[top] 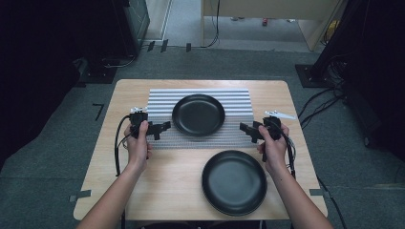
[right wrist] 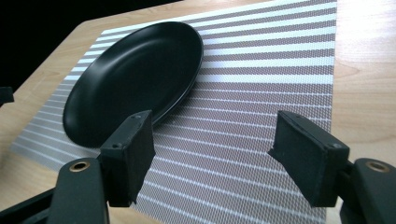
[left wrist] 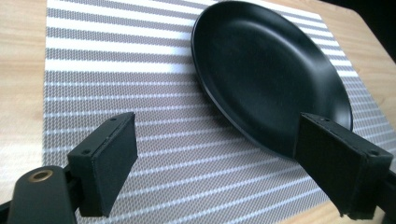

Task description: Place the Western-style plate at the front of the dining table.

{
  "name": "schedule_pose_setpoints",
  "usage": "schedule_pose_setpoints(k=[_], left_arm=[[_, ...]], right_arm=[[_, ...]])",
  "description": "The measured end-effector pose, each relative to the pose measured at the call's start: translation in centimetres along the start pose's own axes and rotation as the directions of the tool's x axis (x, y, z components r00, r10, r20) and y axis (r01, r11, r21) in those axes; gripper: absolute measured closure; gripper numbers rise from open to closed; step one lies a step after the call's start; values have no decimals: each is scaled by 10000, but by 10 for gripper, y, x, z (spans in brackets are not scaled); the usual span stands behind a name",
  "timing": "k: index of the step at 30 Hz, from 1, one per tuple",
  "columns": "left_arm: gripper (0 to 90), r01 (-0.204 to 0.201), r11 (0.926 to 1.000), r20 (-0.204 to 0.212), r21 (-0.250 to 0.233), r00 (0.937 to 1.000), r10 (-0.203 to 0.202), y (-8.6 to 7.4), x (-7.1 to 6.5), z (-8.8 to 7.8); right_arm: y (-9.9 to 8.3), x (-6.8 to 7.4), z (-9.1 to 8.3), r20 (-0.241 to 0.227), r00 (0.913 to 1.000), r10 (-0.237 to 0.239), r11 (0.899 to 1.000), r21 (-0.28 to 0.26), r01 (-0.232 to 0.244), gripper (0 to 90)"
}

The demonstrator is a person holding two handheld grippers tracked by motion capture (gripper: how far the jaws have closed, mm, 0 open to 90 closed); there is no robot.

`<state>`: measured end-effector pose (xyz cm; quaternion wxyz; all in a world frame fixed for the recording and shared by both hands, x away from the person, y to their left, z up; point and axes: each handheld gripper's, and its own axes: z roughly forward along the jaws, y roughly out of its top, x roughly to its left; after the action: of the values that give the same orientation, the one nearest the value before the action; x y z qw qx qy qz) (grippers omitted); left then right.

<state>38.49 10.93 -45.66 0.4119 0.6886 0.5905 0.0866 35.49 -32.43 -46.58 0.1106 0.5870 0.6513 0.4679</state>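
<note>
A black plate lies on a grey-and-white striped placemat at the middle of the wooden table. A second black plate rests on the bare wood nearer the front, right of centre. My left gripper hovers just left of the plate on the mat, jaws open and empty. At that plate's right my right gripper points inward, also open with nothing between its pads.
The table's edges drop to grey carpet on all sides. Cables lie on the floor at the right and behind. A dark cabinet stands at the back left, and a light wooden desk at the back.
</note>
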Motion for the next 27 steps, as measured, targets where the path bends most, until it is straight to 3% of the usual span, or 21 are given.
schedule_pose_setpoints(k=[11,18,27], left_arm=[[134,-160,9991,133,-380,9998,165,-22,7,-31],[133,28,9977,206,-678,9998,-14,-37,14,-53],[133,70,9960,-4,-895,10000,-70,-58,27,-75]], right_arm=[[-14,-8,-36,-136,9999,-67,9997,-224,64,287],[-23,-11,-57,-53,9994,-331,9989,-339,329,280],[-35,-18,-78,142,9987,-497,9979,-402,502,272]])
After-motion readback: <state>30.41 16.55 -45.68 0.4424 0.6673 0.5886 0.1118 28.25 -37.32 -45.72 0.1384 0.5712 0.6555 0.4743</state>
